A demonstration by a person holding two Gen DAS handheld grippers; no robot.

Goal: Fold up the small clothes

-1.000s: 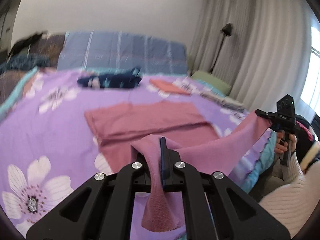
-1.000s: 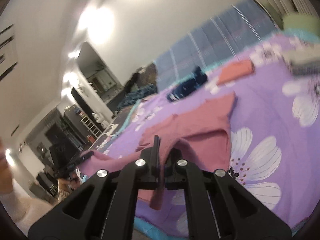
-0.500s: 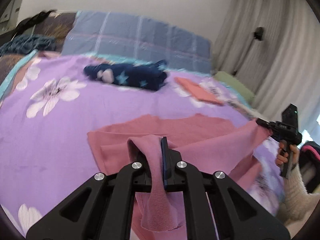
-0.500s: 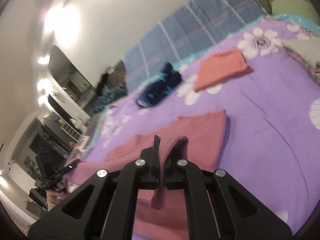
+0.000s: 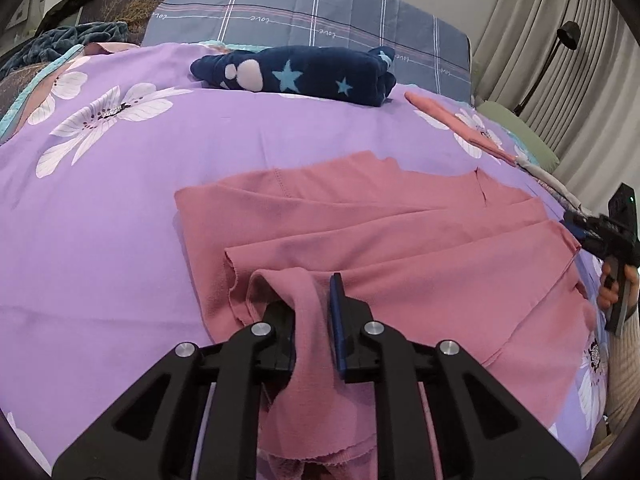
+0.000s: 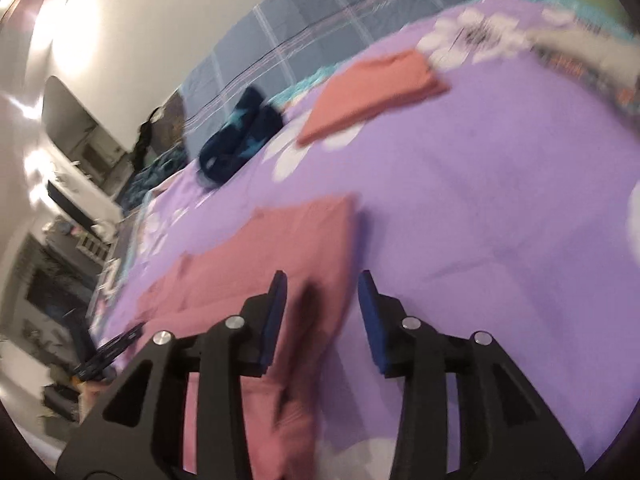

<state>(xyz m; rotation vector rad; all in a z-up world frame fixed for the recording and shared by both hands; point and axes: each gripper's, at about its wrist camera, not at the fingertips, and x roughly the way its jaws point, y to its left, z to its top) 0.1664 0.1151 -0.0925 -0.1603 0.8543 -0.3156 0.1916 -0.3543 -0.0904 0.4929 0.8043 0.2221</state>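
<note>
Crosswise lies the pink garment [image 5: 380,232]; left claw [image 5: 316,312] pinches its corner, right claw [image 6: 322,312] gapes.

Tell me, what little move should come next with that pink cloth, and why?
Probably open the left gripper and let go. Its jaws grip a bunched corner of the pink garment, which lies folded over itself on the purple bedspread. The right gripper is open with nothing between its jaws, so this fold looks laid down.
</note>
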